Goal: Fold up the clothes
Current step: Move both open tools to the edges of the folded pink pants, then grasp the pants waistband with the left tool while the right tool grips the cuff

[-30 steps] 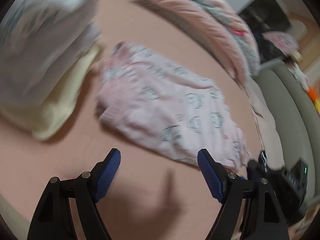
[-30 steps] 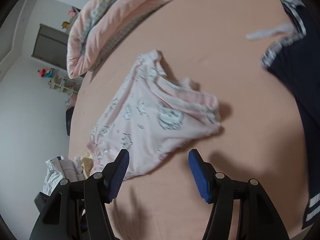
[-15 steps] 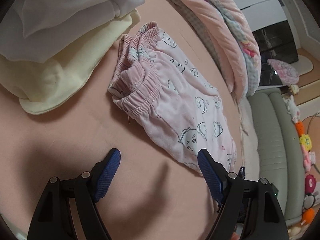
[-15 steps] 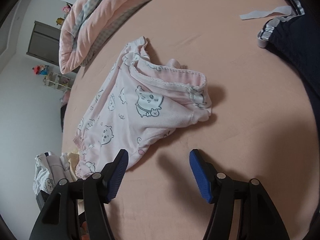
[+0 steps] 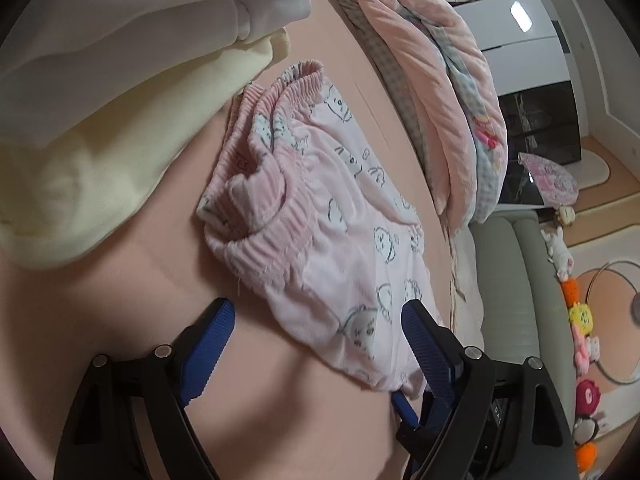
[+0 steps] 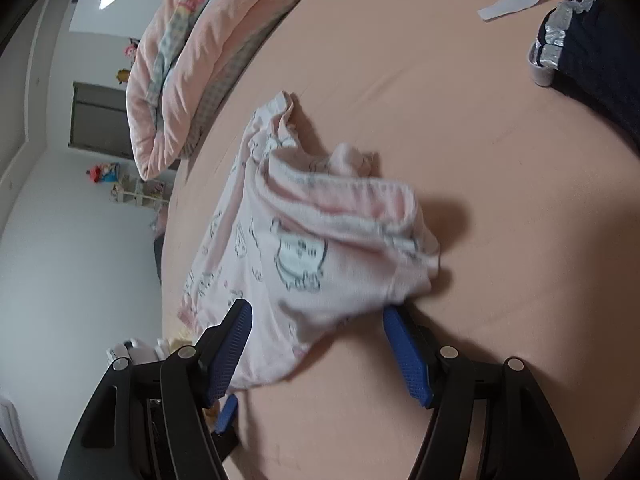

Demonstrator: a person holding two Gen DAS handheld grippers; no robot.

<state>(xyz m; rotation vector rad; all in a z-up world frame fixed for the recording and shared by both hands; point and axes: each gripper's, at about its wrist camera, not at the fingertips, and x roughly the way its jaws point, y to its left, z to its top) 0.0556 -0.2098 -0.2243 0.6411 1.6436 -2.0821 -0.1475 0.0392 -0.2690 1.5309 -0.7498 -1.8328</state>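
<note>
I am seeing motion blur smearing the pale pink cartoon-print cotton shorts (image 6: 304,256) in the right wrist view; the frame edge is cropping the dark navy knitted garment (image 6: 600,56), and my left view is cutting off the folded cream-yellow fleece (image 5: 80,168)

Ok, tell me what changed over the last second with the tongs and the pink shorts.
Both tongs came down toward the pink shorts and their jaws have just been opening. The left tongs now straddle the near edge by the waistband; the right tongs straddle the other end. Neither has gripped the cloth. The shorts lie crumpled as before on the pink sheet, beside the folded pile.
</note>
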